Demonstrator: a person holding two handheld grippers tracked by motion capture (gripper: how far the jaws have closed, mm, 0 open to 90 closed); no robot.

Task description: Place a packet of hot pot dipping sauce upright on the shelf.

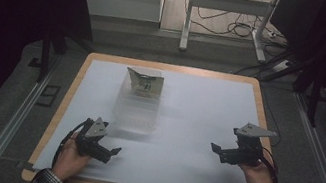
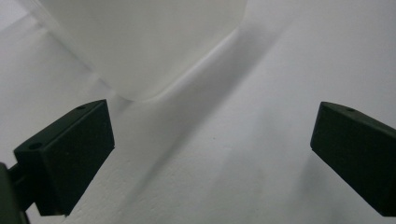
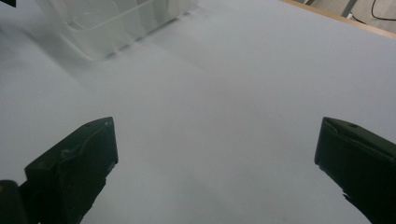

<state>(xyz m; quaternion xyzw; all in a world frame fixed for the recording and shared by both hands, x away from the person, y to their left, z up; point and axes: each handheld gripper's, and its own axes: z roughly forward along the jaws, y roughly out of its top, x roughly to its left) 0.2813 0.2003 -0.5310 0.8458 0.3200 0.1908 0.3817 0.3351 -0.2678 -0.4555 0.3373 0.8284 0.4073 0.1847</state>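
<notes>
A clear plastic box (image 1: 136,109) sits on the white sheet (image 1: 199,103) at the table's middle. A grey piece with a round mark (image 1: 144,82) stands at its far end. My left gripper (image 1: 111,154) rests at the front left, just short of the box's near corner, jaws pointing right. In the left gripper view the left gripper (image 2: 210,121) is open and empty, with the box's rounded corner (image 2: 140,42) close ahead. My right gripper (image 1: 217,152) lies at the front right, pointing left. The right gripper (image 3: 217,135) is open over bare sheet, with the box (image 3: 112,23) farther off.
The sheet lies on a wooden table whose edge (image 1: 68,100) frames it. Behind the table stand white desk legs (image 1: 188,15) with cables (image 1: 240,29) on the floor. Metal rails (image 1: 13,121) run along both sides. Dark curtains close off left and right.
</notes>
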